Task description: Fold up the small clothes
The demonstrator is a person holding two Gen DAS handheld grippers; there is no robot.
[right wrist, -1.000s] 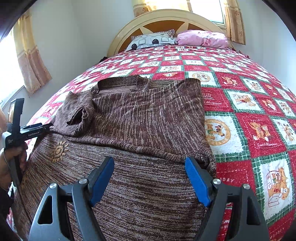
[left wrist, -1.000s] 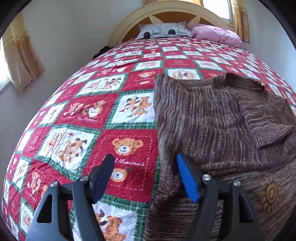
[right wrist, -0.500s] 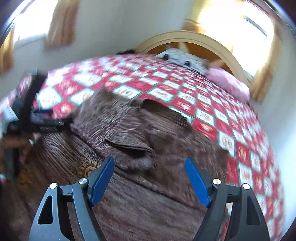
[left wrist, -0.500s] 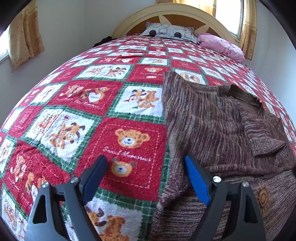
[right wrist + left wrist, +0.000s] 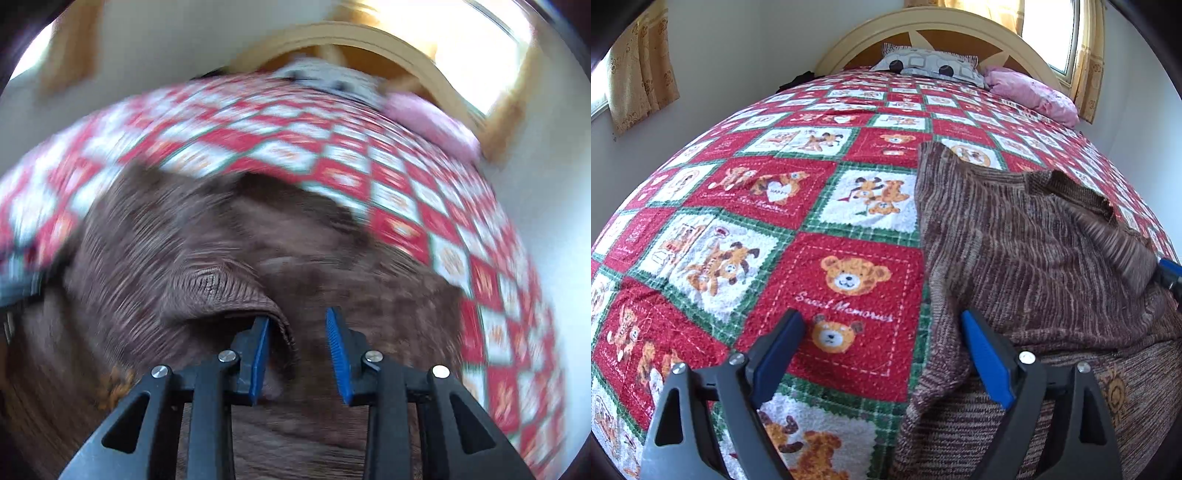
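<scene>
Brown knit sweater [image 5: 1027,243] spread flat on the bed quilt [image 5: 798,206], collar end toward the headboard [image 5: 934,26], hem toward the cameras. Near-side sleeve already folded in across the sweater body, so probably mid-fold, sleeves stage. Left claw [image 5: 882,354] released, jaws wide, hovering low over the sweater's side edge: one blue pad over the teddy-bear quilt just beside the sweater, the other over the knit. Gripping nothing. Likely parked there to straddle that edge for a later pinch, or simply waiting its turn. Right claw [image 5: 297,350] at the folded sleeve cuff [image 5: 236,295] on the sweater body: jaws partly closed with a clear gap left, left pad tucked just under the ribbed cuff lip, right pad on the open knit beside it. Not clamped yet as far as visible; cuff edge sits between the pads, so looks like lining up a pinch on the cuff, presumably to reposition or flatten the sleeve. Right wrist view heavily motion-blurred, so contact detail under the cuff uncertain. Small sun motif [image 5: 1115,393] on the sweater near the hem, beside the left claw's right finger. Risk, judged: pinching only the ribbed lip could drag the loose knit and undo the fold; deeper bite on the cuff safer.
</scene>
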